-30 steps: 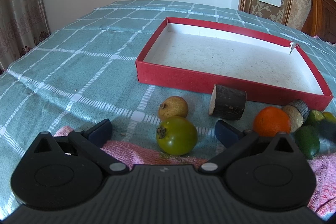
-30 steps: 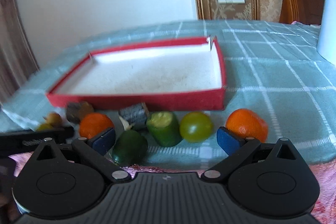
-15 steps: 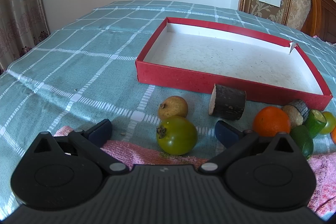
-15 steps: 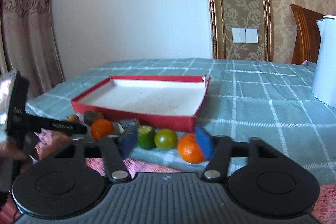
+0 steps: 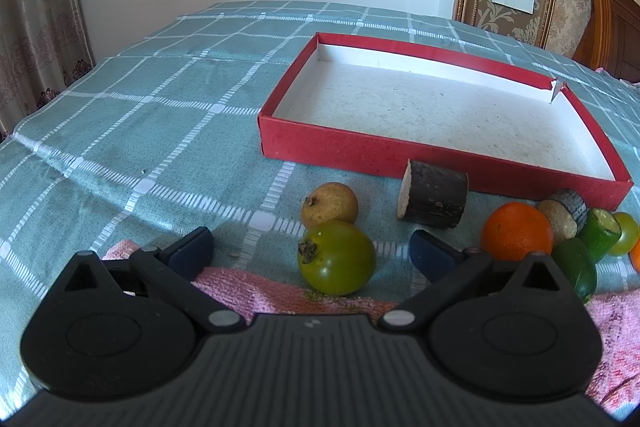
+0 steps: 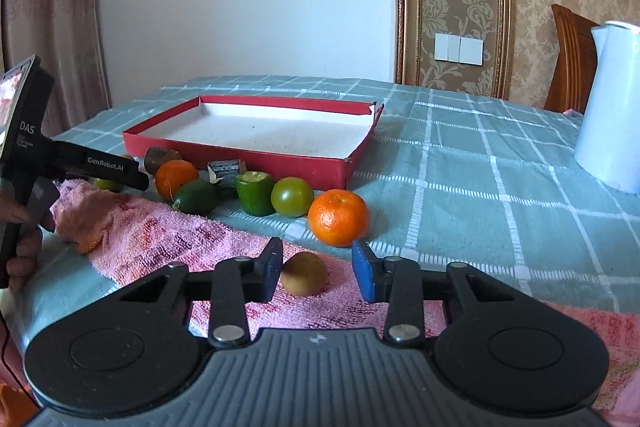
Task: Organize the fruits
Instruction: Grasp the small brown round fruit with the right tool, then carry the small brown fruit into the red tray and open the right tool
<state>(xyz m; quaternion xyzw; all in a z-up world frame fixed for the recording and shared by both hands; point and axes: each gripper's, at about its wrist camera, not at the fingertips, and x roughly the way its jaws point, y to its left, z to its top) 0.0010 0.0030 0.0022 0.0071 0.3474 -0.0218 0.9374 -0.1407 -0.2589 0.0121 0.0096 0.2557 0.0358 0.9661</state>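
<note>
A shallow red box with a white floor lies empty on the checked cloth; it also shows in the right wrist view. My left gripper is open around a green tomato, with a small brown fruit and a dark cut log piece just beyond. An orange and green pieces lie to the right. My right gripper is partly open with a small brown fruit between its fingers, untouched. An orange and a green tomato lie ahead.
A pink towel covers the near table edge. A white kettle stands at the right. The left gripper's body and the hand holding it show at the left. A wooden chair stands behind the table.
My right gripper has pulled back and up from the fruit row, its jaws have narrowed, and it now stands over the pink towel around a small brown fruit. The left gripper has not moved.
</note>
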